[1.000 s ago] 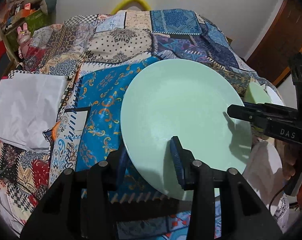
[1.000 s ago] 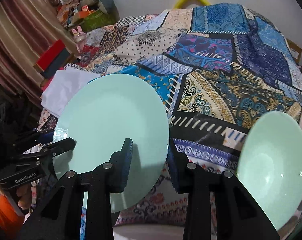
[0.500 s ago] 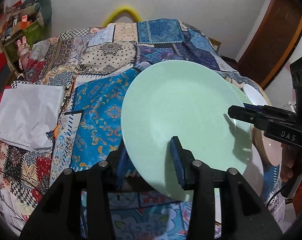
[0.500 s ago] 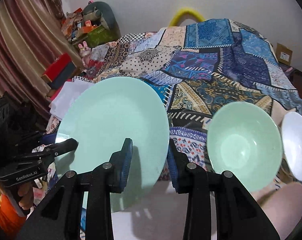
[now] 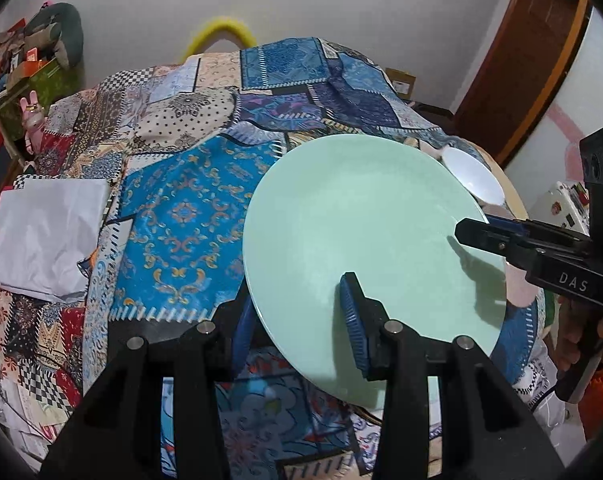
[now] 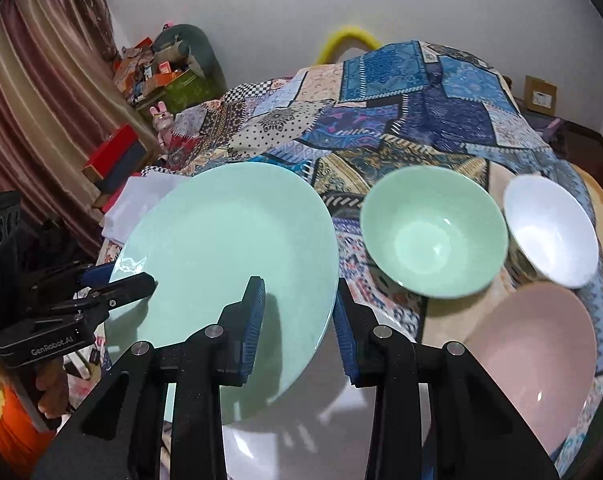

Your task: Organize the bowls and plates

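left hand-held gripper [image 5: 297, 320] and right hand-held gripper [image 6: 299, 320] each clamp green plate [image 5: 365, 248] rim.

Support = bed/table under a patchwork cloth [image 6: 401, 120], blue, navy, beige & checked panels; can't tell which furniture is beneath. In right wrist view: green bowl [image 6: 433, 230] sits on cloth at approx 2 o'clock from frame centre, white bowl [image 6: 549, 230] just beside it at 3 o'clock, rims nearly touching. Pink bowl [image 6: 533, 364] at 4 o'clock, near both. White plate [image 6: 321, 432] at 6 o'clock on the near edge, partly hidden. Folded white cloth [image 5: 45, 236] lies at 9 o'clock in left wrist view, on the patchwork, well apart from the bowls.
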The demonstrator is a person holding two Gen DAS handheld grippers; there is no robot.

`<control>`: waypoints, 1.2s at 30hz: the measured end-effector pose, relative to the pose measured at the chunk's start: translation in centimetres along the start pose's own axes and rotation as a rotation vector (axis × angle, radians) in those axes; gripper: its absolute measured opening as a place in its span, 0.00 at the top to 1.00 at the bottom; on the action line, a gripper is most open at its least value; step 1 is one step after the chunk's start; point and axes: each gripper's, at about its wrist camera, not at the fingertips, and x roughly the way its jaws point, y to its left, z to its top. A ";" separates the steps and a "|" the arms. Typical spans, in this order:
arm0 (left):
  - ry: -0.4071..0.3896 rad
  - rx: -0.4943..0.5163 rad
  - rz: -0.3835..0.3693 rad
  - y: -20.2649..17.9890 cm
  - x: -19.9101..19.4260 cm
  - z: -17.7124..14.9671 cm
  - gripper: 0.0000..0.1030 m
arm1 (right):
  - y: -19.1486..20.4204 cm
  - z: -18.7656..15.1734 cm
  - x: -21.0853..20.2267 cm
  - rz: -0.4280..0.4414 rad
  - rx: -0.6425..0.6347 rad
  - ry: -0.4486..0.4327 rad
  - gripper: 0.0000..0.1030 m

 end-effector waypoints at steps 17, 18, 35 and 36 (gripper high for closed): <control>0.032 0.033 -0.051 -3.6 0.5 -2.4 0.61 | -2.7 -4.3 -2.9 0.007 0.089 -0.035 0.70; 0.036 0.031 -0.057 -3.7 0.6 -2.6 0.61 | -2.7 -4.4 -3.0 0.005 0.090 -0.034 0.70; 0.113 0.024 -0.072 -4.4 4.0 -4.6 0.61 | -4.1 -7.8 -2.1 -0.009 0.133 0.021 0.70; 0.116 0.024 -0.072 -4.4 4.1 -4.7 0.61 | -4.0 -7.9 -2.0 -0.012 0.133 0.022 0.70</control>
